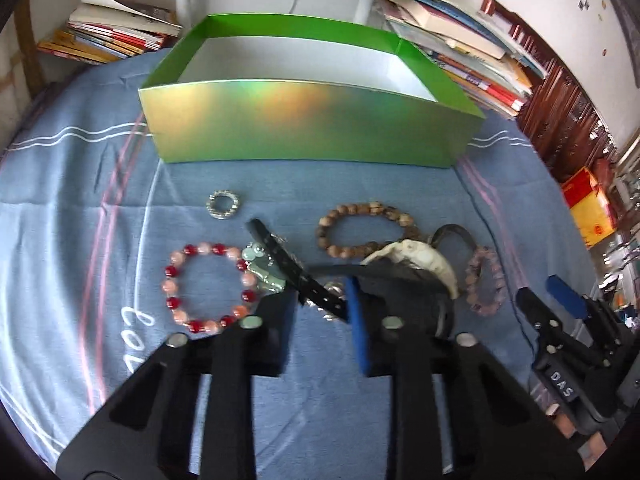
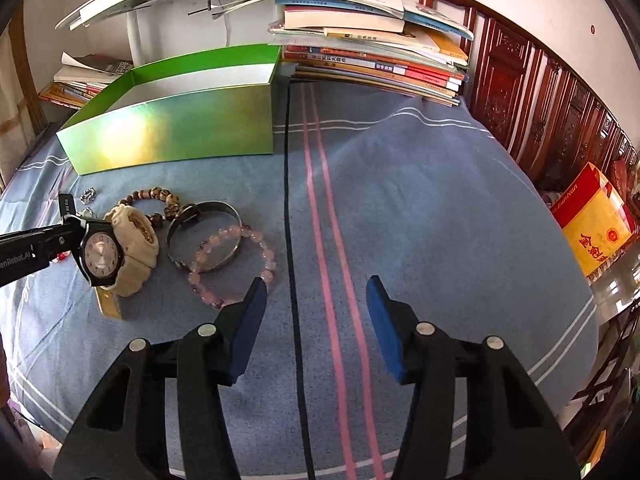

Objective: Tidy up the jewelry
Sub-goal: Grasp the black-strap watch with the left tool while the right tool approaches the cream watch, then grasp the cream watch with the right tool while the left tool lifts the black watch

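Left tool [image 1: 314, 300]: it is clamping the black watch [image 2: 101, 254] by its strap close to the case. The dial is standing up towards the right wrist view, so the watch appears to be hanging from the grip rather than lying flat.
Why the strap: the band is giving the pads a thin, flat place to pinch, whereas the round case would probably be slipping.
Right tool [image 2: 317, 284]: its pads are standing about half apart with nothing between them. It is hovering over the bare blue cloth [image 2: 420, 208], just beside the pink crystal bracelet [image 2: 269, 257], which is likely its next pick.
Green box [image 1: 312, 128]: it is sitting open at the back of the surface with nothing showing inside. It looks like the place where the jewelry is going.
Pieces waiting: the cream watch [image 2: 136, 248] is leaning against the black one. The wooden bead bracelet [image 1: 332, 216], metal bangle [image 2: 224, 208], silver ring [image 1: 222, 205] and red-and-pink bracelet [image 1: 172, 304] are lying in a row in front of the box.
Risk: the cream watch is touching the held one, so it may be getting dragged along.
Progress: the sorting is only beginning.
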Motion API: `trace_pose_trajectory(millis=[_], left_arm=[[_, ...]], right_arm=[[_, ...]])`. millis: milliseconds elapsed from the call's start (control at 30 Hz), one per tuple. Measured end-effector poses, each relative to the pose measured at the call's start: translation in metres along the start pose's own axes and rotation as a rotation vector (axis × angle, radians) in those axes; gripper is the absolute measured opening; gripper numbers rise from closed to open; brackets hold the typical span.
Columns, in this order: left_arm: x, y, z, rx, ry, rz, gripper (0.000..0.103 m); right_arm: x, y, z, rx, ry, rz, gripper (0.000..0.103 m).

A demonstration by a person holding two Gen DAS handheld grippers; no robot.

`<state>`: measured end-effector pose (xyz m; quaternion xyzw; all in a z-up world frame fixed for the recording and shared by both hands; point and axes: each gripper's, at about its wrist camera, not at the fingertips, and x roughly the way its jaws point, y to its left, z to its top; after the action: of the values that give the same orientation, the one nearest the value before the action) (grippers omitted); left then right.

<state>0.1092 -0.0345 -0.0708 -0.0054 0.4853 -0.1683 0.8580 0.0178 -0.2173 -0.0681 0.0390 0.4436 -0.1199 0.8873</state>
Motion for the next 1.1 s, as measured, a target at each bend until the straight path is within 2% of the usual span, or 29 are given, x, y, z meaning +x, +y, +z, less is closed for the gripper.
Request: trace_pose_trajectory(millis=[33, 133, 267, 367, 500, 567, 733, 833, 967, 1100], left_arm=[[-0.002, -0.001, 0.000, 0.004, -0.012, 0.008, 0.014], [-0.012, 0.006, -0.001, -0.014, -0.031, -0.005, 0.010], [-0.039, 0.026, -0.007, -0.048, -0.088, 0.009, 0.008], [-0.053, 0.040, -0.012, -0.074, -0.113, 0.057, 0.007], [-0.054, 0.056, -0.017, -0.092, -0.119, 0.144, 0.007], [-0.050, 0.064, -0.021, -0.103, -0.101, 0.150, 0.007], [-0.041, 0.082, -0.030, -0.132, -0.083, 0.188, 0.031], [-0.035, 0.090, -0.036, -0.143, -0.065, 0.193, 0.033], [-0.026, 0.098, -0.039, -0.163, -0.036, 0.194, 0.041], [-0.024, 0.098, -0.039, -0.151, -0.042, 0.193, 0.043]], right_arm=[[0.000, 0.000, 0.000, 0.001, -0.001, -0.001, 0.053], [-0.002, 0.000, -0.001, 0.001, -0.008, 0.000, 0.053], [-0.003, 0.003, 0.001, -0.002, -0.014, 0.008, 0.053], [-0.005, 0.012, 0.003, -0.016, -0.017, 0.033, 0.053], [-0.006, 0.036, 0.010, -0.055, -0.009, 0.126, 0.053], [-0.005, 0.048, 0.015, -0.075, -0.007, 0.161, 0.053], [-0.004, 0.081, 0.026, -0.146, -0.022, 0.188, 0.053], [-0.001, 0.095, 0.031, -0.170, -0.039, 0.180, 0.052], [0.000, 0.104, 0.033, -0.184, -0.051, 0.167, 0.049], [0.002, 0.102, 0.032, -0.168, -0.031, 0.203, 0.049]])
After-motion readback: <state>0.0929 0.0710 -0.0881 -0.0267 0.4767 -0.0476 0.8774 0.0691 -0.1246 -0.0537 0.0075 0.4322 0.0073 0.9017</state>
